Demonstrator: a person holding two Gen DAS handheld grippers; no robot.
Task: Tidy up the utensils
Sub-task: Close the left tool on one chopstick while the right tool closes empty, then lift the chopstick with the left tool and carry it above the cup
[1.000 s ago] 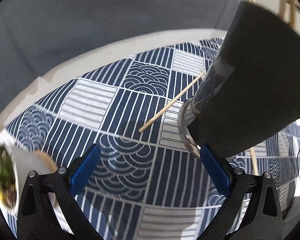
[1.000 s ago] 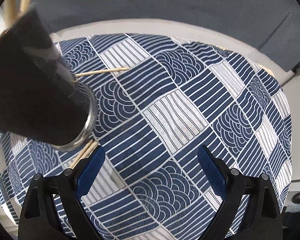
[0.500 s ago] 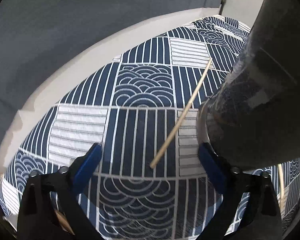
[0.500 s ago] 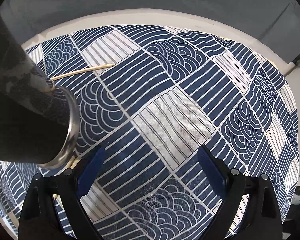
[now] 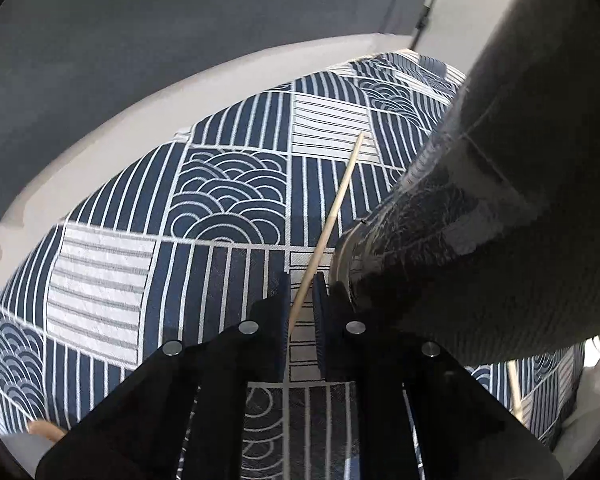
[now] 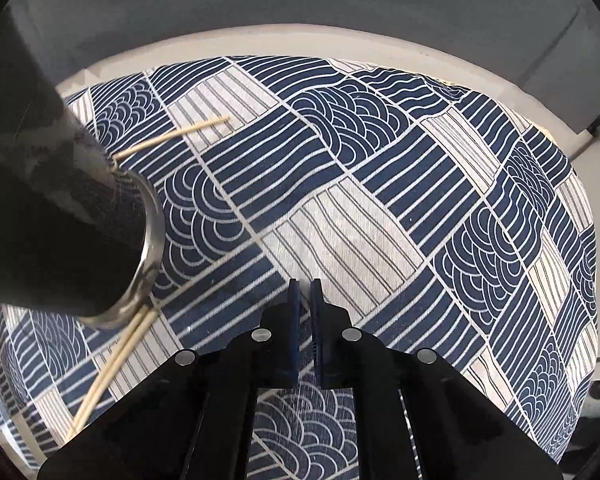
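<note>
Left gripper [image 5: 300, 286]: fingers closing on chopstick [image 5: 332, 216], near end between pads, stick flat on patterned cloth [image 5: 100, 280] beside dark holder [image 5: 480, 220]. Right gripper [image 6: 305, 292]: fingers closed, nothing between them, above cloth. 2 more chopsticks [image 6: 112, 360] by holder base. To do well: pinch firm near end, lift level, keep clear of holder rim. Holder top cut off; contents unseen. Counter edge [image 5: 180, 92] only partly visible.

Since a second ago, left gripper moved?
Yes. The left gripper has swung toward the loose chopstick beside the dark cup; its jaws are closing around the stick's near end.
</note>
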